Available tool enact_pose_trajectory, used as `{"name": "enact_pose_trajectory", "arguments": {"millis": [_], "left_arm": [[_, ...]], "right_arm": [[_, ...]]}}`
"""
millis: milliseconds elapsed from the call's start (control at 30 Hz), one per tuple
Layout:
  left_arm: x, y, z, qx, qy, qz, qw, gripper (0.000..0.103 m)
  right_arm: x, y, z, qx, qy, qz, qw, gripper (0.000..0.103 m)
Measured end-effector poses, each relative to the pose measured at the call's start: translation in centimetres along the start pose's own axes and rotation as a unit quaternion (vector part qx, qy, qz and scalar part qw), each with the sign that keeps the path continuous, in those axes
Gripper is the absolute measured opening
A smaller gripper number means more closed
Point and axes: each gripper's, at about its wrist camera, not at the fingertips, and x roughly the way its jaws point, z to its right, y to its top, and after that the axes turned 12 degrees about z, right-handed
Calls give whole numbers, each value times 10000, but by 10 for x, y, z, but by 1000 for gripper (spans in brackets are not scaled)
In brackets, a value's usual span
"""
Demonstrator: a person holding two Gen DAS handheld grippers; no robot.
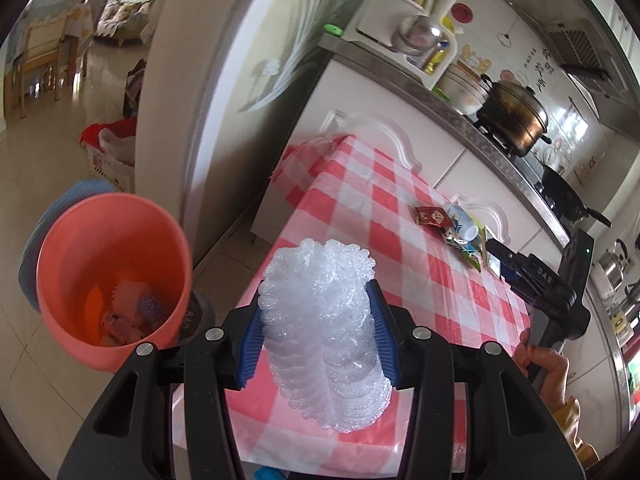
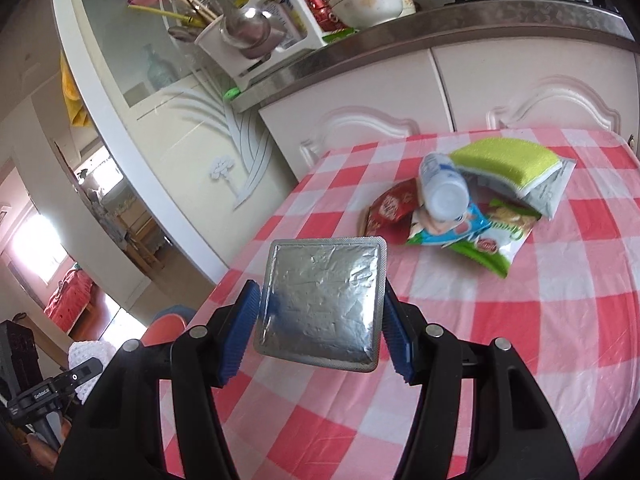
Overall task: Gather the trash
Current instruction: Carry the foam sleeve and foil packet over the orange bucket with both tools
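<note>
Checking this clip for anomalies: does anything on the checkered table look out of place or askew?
Yes. A green sponge lies among the trash, propped tilted on the wrappers beside a tipped-over white bottle. It looks reusable rather than rubbish.

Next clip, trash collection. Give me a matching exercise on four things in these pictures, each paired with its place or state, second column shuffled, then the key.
Things:
1. bubble wrap
2. foil blister sheet
3. pink bin
4. white bottle

Places or states:
A. on the floor beside the checkered table, some trash already inside
B. lying on its side on the pile of wrappers
C. clamped in the left gripper
D. clamped in the right gripper

Pairs: 1-C, 2-D, 3-A, 4-B
</note>
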Motion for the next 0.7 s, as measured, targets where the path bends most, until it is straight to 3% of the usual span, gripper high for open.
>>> {"name": "enact_pose_trajectory", "arguments": {"millis": [433,700], "left_arm": [[-9,2,-40,-299,104,133,9994,49],[-15,9,-62,-423,259,274,9984,49]], "right_arm": [[-2,-22,-55,-284,140,-436,9985,60],[3,-28,-98,-559,482,-597,9955,60]]}}
